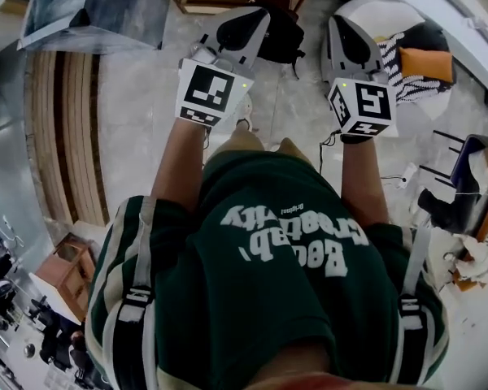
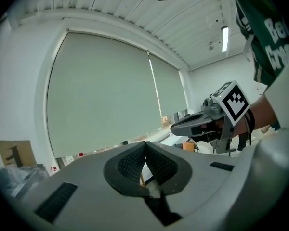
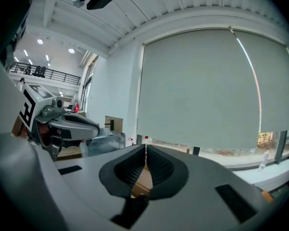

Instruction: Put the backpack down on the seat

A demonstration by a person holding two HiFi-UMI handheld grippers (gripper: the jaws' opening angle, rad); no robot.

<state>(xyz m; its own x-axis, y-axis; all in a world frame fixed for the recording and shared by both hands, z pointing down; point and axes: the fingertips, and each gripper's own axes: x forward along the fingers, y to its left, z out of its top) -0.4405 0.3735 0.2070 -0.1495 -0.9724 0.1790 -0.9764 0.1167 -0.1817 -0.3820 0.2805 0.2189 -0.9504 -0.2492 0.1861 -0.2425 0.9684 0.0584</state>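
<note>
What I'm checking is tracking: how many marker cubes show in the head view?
2. The left cube sits left of centre and the right cube right of centre, both just above the green shirt. No other looks hidden.

Grey left gripper and right gripper bear black-and-white checked cubes; shirt is dark green, lettered white; right of the right gripper, orange cushion, black-and-white striped fabric.
</note>
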